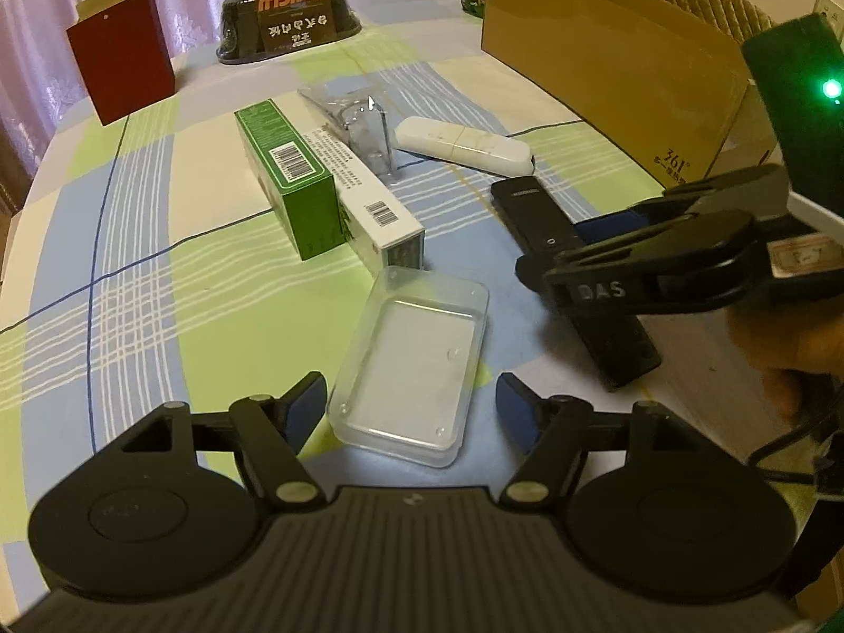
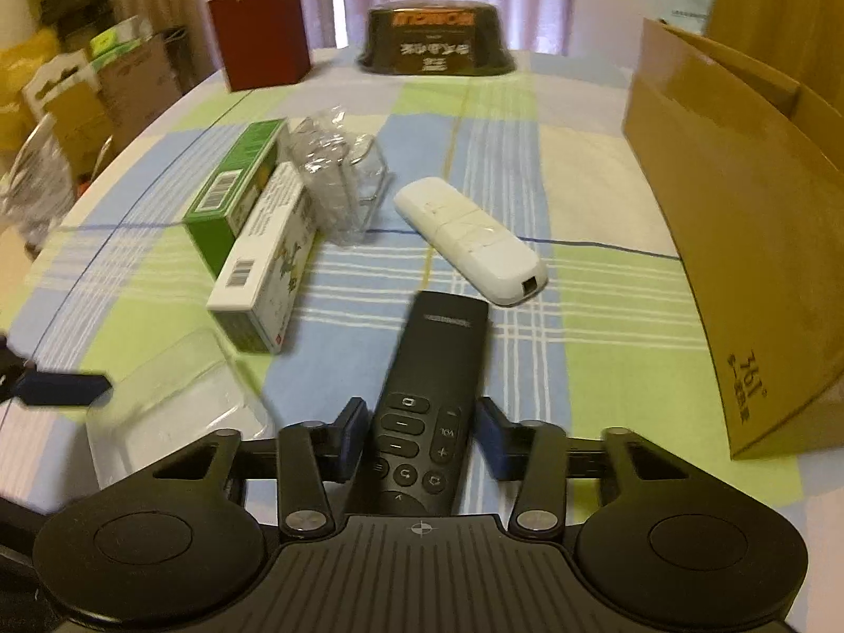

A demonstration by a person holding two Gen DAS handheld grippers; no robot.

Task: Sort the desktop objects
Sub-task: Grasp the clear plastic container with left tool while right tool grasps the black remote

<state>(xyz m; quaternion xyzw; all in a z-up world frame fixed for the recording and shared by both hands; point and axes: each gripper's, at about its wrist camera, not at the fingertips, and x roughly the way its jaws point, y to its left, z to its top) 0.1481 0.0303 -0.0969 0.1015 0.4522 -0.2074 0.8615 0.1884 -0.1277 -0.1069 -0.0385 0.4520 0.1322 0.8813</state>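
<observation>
Both claws stood open: the right claw (image 2: 419, 440) straddled the black remote (image 2: 430, 395) without gripping it, the left claw (image 1: 411, 411) flanked the clear plastic case (image 1: 411, 369). Closing unevenly might skid the remote toward the white remote (image 2: 469, 237) at 12 o'clock.

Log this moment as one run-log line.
left gripper: open, straddling clear case | right gripper: open around black remote | nothing lifted

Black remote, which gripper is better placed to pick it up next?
Right. The right gripper already straddles the black remote, fingers open on either side. The left gripper is lined up on the clear case instead.
</observation>
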